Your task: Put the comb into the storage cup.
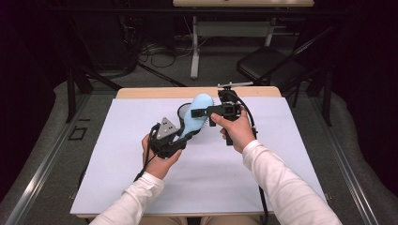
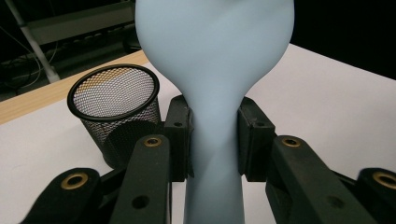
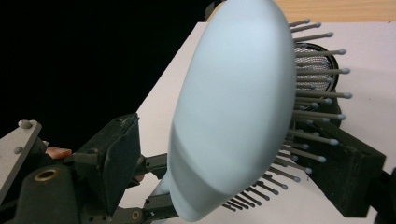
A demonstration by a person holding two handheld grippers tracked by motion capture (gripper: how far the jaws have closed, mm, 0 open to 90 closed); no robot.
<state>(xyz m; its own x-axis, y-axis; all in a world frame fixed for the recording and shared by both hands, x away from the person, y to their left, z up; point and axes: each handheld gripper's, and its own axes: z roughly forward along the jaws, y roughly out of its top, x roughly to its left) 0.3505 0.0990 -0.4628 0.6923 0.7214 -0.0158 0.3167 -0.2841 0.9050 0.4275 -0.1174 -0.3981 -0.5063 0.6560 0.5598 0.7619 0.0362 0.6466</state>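
Note:
A light blue hairbrush (image 1: 191,123) is held up above the white table mat (image 1: 117,168). My left gripper (image 1: 185,136) is shut on its handle (image 2: 215,140), with a pad pressed against each side. The oval brush head (image 3: 233,107) tilts up to the right, its bristles (image 3: 317,98) pointing away. My right gripper (image 1: 201,114) comes in from the right and straddles the head. In the right gripper view one pad stands a little off the smooth back and the other sits at the bristle tips, so this gripper (image 3: 233,168) is open around the head.
A black mesh cup (image 2: 114,100) stands on the mat just behind the brush, its rim (image 3: 322,60) showing past the bristles. The table's wooden far edge (image 1: 141,92) lies beyond it. A folding chair (image 1: 267,65) and floor cables (image 1: 155,51) sit behind the table.

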